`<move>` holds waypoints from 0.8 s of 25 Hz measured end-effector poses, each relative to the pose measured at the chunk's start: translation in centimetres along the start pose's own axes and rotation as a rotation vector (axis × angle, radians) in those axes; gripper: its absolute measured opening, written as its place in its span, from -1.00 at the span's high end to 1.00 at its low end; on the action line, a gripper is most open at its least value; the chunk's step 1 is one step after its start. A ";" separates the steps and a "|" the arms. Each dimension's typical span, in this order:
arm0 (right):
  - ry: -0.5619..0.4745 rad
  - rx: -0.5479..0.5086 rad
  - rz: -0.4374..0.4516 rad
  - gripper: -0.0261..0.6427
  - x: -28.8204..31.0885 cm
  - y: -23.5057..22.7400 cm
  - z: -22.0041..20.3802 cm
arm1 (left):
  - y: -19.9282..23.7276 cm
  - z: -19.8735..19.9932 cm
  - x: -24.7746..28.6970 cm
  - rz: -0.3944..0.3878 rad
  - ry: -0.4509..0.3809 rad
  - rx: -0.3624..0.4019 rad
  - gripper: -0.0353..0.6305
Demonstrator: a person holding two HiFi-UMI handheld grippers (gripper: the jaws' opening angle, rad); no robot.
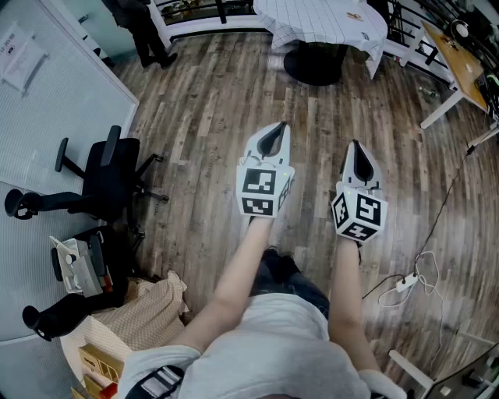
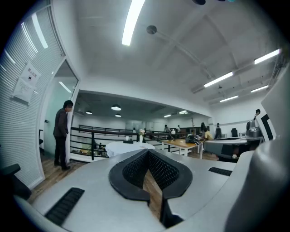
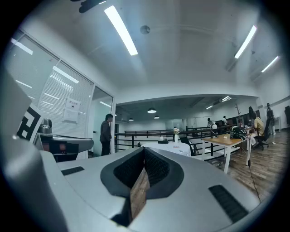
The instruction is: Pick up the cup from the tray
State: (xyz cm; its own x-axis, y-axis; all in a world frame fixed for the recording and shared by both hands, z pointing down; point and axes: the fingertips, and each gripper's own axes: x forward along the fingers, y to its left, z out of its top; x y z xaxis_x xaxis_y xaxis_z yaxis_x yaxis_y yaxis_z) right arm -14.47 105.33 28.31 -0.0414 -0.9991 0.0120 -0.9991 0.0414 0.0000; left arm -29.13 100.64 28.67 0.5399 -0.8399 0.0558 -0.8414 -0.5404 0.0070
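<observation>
At your 9 o'clock sits a black office chair (image 1: 105, 175), and at 11 o'clock a person (image 1: 144, 31) stands by the glass wall; neither is in your way.

Your left gripper (image 1: 274, 132) is held level over the plank floor (image 1: 210, 117). Its own view shows the jaws pressed together with nothing between them, only floor showing through the slot.

Straight ahead at 12 o'clock is the round table (image 1: 320, 19) under a white cloth. From the left gripper view it carries a slim vase (image 2: 141, 135) and something small and dark beside it (too small to call a tray).

Your right gripper (image 1: 359, 156) is beside the left, also level, closed and empty. A wooden desk (image 1: 460, 62) stands off at 2 o'clock.

No view shows the cup or the tray, so I can't tell you where the cup is or how it looks: its colour, whether it has a handle and whether it stands upright are all unknown.

The step in hand looks like finding and approaching it:
- Walk toward the round table and tip your head until the tray shows.
- Spread the jaws of one gripper before you reach in, not over the cup.
- Keep that gripper level and come at the cup's side wall squarely.
- Keep the other gripper well apart, so it doesn't bump the tray.
</observation>
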 end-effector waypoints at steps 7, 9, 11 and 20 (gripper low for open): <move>-0.001 -0.001 0.003 0.90 -0.2 -0.4 -0.1 | -0.6 -0.2 0.1 -0.004 0.002 0.003 0.88; -0.003 0.003 0.005 0.90 -0.1 -0.6 -0.1 | -0.7 -0.2 0.3 -0.004 0.005 0.005 0.88; -0.007 0.004 0.007 0.90 0.1 -0.8 0.0 | -0.9 -0.2 0.6 -0.004 0.007 0.005 0.88; -0.026 0.005 0.029 0.90 1.1 -2.1 0.0 | -1.7 -0.3 2.4 0.002 0.004 0.008 0.88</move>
State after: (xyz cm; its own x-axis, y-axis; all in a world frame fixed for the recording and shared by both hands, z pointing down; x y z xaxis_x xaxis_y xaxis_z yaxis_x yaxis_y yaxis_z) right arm -12.37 104.18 28.28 -0.0700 -0.9974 -0.0140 -0.9975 0.0701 -0.0052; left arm -26.38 99.56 29.11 0.5380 -0.8408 0.0601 -0.8423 -0.5390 -0.0012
